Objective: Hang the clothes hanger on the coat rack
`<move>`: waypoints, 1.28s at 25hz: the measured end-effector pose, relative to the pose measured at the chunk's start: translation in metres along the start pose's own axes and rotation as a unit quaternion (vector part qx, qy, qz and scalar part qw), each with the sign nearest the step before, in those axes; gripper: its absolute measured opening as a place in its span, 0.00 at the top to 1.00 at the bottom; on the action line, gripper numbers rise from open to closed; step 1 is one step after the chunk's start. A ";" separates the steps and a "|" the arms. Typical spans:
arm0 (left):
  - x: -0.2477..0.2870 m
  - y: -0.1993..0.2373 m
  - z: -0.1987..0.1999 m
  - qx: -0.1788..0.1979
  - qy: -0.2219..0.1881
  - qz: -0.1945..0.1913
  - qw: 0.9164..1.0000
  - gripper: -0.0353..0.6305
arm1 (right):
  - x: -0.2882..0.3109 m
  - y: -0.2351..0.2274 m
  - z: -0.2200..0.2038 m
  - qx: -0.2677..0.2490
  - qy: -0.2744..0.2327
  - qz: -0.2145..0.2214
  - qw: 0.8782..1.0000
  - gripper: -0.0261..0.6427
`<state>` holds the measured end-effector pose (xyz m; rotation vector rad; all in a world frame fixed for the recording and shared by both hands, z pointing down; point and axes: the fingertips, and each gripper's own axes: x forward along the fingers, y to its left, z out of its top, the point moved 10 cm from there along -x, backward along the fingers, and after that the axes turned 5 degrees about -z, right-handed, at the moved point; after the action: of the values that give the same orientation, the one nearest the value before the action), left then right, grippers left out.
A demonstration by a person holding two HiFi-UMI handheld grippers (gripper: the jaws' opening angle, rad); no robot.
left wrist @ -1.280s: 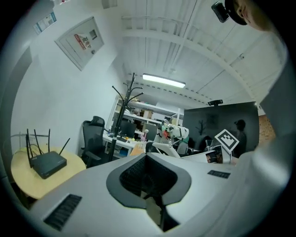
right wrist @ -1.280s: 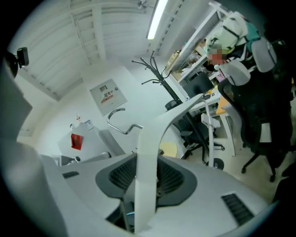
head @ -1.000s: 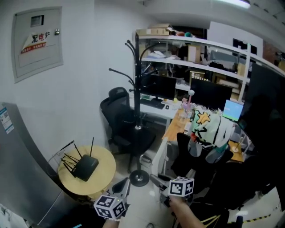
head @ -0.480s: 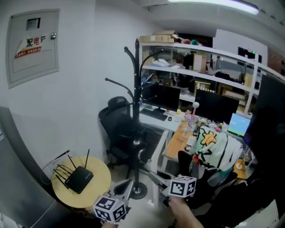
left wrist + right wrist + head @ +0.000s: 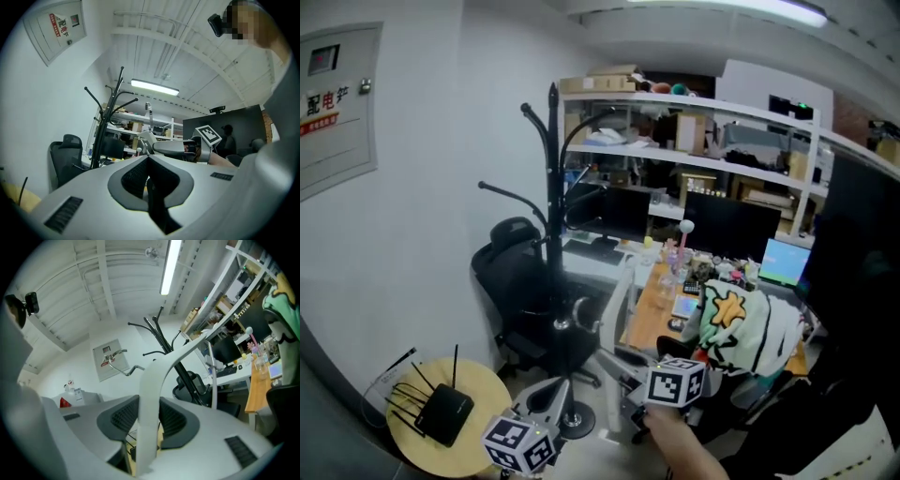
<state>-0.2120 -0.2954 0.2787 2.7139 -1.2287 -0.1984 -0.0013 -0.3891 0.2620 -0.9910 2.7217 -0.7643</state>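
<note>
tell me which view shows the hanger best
Right gripper view: the white hanger fills the middle, clamped in the right gripper, with its metal hook visible. Head view shows it small above that gripper; left gripper view shows only a small part.

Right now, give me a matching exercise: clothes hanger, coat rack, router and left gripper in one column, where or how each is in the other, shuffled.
1. clothes hanger
2. coat rack
3. router
4. left gripper

A. on the round table
B. shut, nothing in it
C. held in the right gripper
D. standing beside the office chair

Pairs: 1-C, 2-D, 3-A, 4-B
</note>
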 end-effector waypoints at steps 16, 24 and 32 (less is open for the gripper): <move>0.079 0.104 0.046 0.017 0.017 -0.099 0.995 0.95 | 0.073 -0.052 0.068 0.033 -0.049 -0.045 0.997 0.72; 0.098 0.134 0.054 0.022 0.015 -0.106 0.994 0.95 | 0.113 -0.078 0.085 0.068 -0.049 -0.030 0.996 0.72; 0.131 0.149 0.058 0.032 0.008 -0.093 0.995 0.95 | 0.162 -0.120 0.101 0.123 -0.026 0.008 0.992 0.72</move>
<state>-0.2458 -0.4960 0.2439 2.8800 -0.9933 -0.1623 -0.0287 -0.6116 0.2418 -0.9197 2.5102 -1.0264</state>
